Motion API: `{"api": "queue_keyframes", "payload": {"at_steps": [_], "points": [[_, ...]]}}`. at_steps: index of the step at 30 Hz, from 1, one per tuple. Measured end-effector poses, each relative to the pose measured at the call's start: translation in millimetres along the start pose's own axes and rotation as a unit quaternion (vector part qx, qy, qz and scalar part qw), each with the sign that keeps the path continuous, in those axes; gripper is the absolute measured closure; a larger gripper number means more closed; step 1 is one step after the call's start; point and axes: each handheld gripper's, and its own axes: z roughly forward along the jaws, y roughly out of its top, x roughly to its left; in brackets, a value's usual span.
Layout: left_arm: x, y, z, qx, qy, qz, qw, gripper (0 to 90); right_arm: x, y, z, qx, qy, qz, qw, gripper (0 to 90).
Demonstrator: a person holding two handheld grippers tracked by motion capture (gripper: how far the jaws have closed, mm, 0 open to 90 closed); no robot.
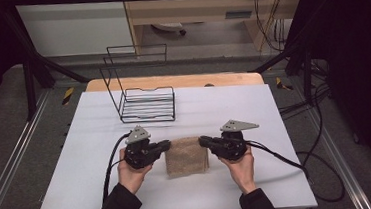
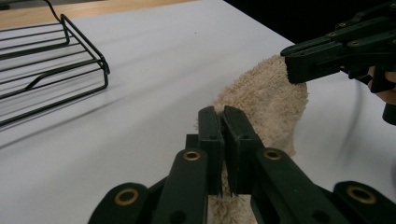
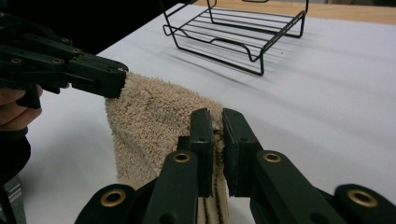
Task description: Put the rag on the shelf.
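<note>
Black grippers, grey three-cornered top plates, brass rivets on linkages, black trailing cables; dark long sleeves (image 1: 116,206)

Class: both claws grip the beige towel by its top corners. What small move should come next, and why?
Probably carry it toward the wire rack. The left claw and right claw are each shut on a corner of the towel, which hangs between them with its lower part near the table.

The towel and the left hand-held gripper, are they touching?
Touching. The left gripper view shows the left hand-held gripper with its jaws shut on the edge of the tan towel, with fabric pinched between them.
</note>
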Motion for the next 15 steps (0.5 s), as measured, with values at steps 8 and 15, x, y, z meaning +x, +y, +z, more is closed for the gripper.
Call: {"api": "queue_keyframes", "payload": {"at_steps": [8, 15], "points": [[-3.5, 4.3, -6.2, -0.014, 0.004, 0.005, 0.9999, 85.9, 4.9, 4.8, -5.2, -0.019, -0.002, -0.013, 0.9997, 83.5], [-4.0, 7.6, -11.6, -0.027, 0.009, 0.007, 0.9996, 85.9, 10.7, 9.1, -8.4, -0.034, -0.004, -0.023, 0.9991, 83.5]]}}
